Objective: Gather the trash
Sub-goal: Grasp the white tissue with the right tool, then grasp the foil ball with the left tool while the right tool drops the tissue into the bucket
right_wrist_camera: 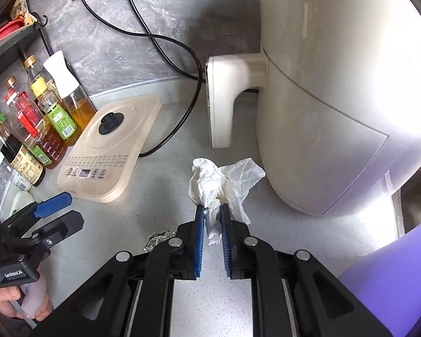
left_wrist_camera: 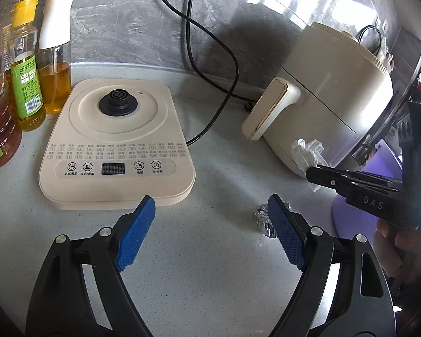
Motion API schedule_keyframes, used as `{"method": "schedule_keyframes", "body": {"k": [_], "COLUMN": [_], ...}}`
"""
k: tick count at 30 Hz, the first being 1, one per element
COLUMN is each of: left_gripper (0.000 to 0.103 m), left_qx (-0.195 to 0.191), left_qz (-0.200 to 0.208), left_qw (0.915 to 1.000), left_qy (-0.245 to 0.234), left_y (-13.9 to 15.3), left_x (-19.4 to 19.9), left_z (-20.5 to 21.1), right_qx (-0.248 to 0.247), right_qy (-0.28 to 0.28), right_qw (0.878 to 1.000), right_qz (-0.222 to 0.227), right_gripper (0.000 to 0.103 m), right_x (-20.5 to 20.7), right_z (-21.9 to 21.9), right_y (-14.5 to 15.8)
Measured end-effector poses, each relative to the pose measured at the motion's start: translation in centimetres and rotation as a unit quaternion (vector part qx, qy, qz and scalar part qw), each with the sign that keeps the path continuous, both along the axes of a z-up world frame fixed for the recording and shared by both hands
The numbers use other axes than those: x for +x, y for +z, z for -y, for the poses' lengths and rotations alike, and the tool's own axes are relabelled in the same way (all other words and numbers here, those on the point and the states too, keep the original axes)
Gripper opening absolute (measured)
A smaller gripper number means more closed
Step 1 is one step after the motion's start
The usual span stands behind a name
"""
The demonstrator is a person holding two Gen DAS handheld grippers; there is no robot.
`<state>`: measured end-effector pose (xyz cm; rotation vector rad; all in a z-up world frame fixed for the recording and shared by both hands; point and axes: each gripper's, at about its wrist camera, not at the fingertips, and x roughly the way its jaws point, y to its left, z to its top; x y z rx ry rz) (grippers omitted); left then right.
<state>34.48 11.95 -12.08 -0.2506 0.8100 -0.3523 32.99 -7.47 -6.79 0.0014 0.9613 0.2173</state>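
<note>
My right gripper [right_wrist_camera: 212, 210] is shut on a crumpled white tissue [right_wrist_camera: 219, 182] and holds it beside the cream air fryer [right_wrist_camera: 336, 84]. The tissue also shows in the left wrist view [left_wrist_camera: 306, 153], pinched at the tip of the right gripper [left_wrist_camera: 311, 172]. My left gripper [left_wrist_camera: 210, 210] is open and empty above the grey countertop [left_wrist_camera: 210, 266]. A crumpled foil ball [left_wrist_camera: 262, 217] lies on the counter just behind its right finger. The foil peeks out in the right wrist view [right_wrist_camera: 157, 238] behind my left finger.
A cream kettle base [left_wrist_camera: 118, 143] sits on the counter, with oil and sauce bottles [left_wrist_camera: 25, 84] at its left. Black cables [left_wrist_camera: 210, 64] run along the wall. A purple bin [right_wrist_camera: 393, 280] stands at the right. The left gripper shows at the left [right_wrist_camera: 59, 210].
</note>
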Motion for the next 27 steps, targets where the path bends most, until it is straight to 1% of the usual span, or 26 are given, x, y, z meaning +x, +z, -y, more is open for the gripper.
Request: {"method": "schedule_keyframes", "body": {"k": [3,8,11,16,19,20,21,23,25,27], "left_gripper": [0.079,0.077,0.077,0.075,0.072,0.068,0.059,0.044,0.043,0.042], "left_qx": [-0.002,-0.004,-0.005,-0.012,-0.013,-0.009,-0.003,0.003,0.008,0.013], "left_qz": [0.000,0.000,-0.002,-0.017,-0.034,-0.043,-0.056,-0.082,-0.082,-0.072], "left_qw": [0.9999,0.9988,0.9977,0.9950,0.9923,0.9914,0.9903,0.9876,0.9878,0.9886], "left_qy": [-0.016,-0.048,-0.068,-0.098,-0.118,-0.123,-0.127,-0.134,-0.132,-0.131], "left_y": [0.0,0.0,-0.1,-0.9,-1.8,-2.2,-2.7,-3.4,-3.0,-2.0], "left_x": [0.3,0.7,0.9,1.5,2.1,2.3,2.6,3.1,3.1,2.8], "left_z": [1.0,2.9,4.1,6.0,7.5,8.1,8.6,9.4,9.5,9.7], "right_qx": [-0.014,-0.026,-0.029,-0.026,-0.018,-0.015,-0.013,-0.004,0.006,0.016], "right_qy": [0.006,0.000,-0.007,-0.020,-0.030,-0.034,-0.038,-0.047,-0.057,-0.065], "right_qw": [1.000,0.999,0.998,0.998,0.997,0.997,0.997,0.996,0.996,0.995], "right_qz": [0.017,0.042,0.049,0.059,0.062,0.063,0.065,0.071,0.074,0.078], "right_gripper": [0.012,0.012,0.012,0.012,0.012,0.012,0.012,0.012,0.012,0.012], "right_x": [-1.3,-3.2,-4.3,-5.3,-6.0,-6.3,-6.6,-7.3,-8.0,-8.8], "right_z": [0.0,0.9,1.9,3.5,4.7,5.2,5.7,6.7,7.7,8.7], "right_y": [1.6,4.3,5.8,8.6,10.0,10.3,10.5,11.1,11.4,11.8]}}
